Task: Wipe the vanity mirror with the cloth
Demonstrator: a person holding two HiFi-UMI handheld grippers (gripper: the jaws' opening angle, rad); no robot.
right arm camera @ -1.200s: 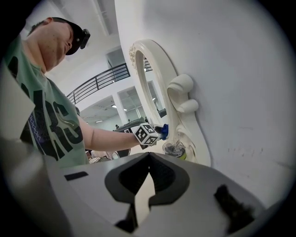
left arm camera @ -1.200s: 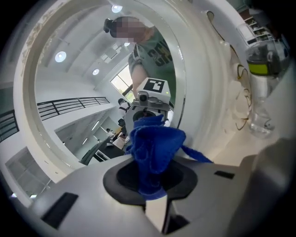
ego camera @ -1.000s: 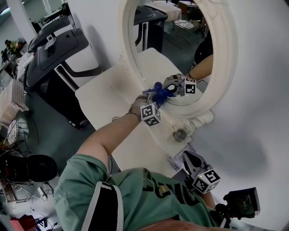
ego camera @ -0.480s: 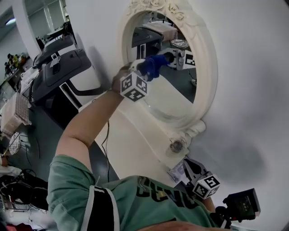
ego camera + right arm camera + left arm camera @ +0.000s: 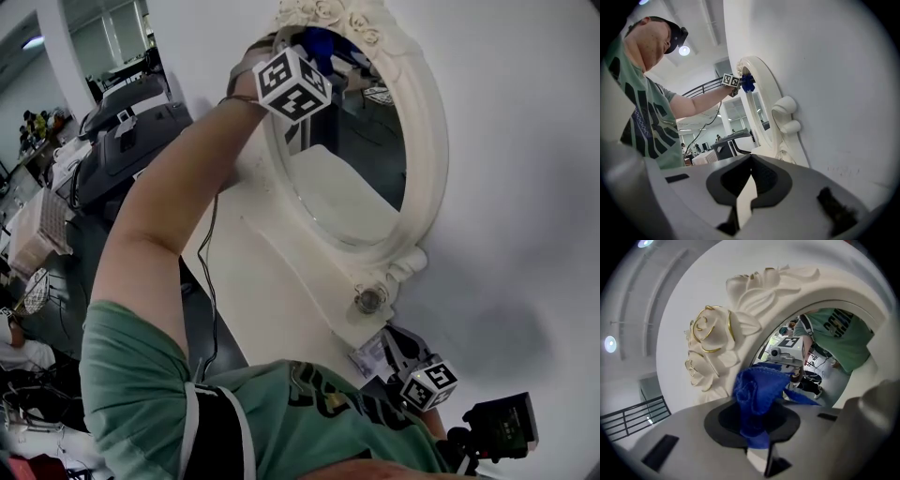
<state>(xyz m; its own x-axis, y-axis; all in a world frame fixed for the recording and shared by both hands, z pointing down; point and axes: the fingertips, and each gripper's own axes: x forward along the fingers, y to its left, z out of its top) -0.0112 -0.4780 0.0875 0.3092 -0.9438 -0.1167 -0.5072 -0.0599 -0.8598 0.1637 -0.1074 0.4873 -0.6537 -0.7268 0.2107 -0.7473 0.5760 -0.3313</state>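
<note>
The oval vanity mirror [image 5: 352, 164] in its white carved frame hangs against the wall. My left gripper [image 5: 317, 45] is raised to the top of the frame, shut on the bunched blue cloth [image 5: 325, 41]. In the left gripper view the cloth [image 5: 756, 391] sticks out of the closed jaws, just under the gold-edged rose carving [image 5: 711, 348] and at the upper edge of the glass [image 5: 813, 363]. My right gripper [image 5: 394, 336] hangs low, below the mirror's foot, shut with nothing in it. The right gripper view shows the mirror [image 5: 760, 108] side-on and the cloth [image 5: 748, 84] at its top.
A white vanity top [image 5: 272, 272] runs under the mirror, with a small round knob [image 5: 369, 300] at the frame's foot. Treadmills [image 5: 127, 117] stand at the left beyond it. A black device [image 5: 502, 422] sits at the bottom right. The white wall [image 5: 525, 187] fills the right side.
My left gripper has carried the cloth from the lower part of the glass up to the top of the mirror. The right gripper has stayed where it was.
</note>
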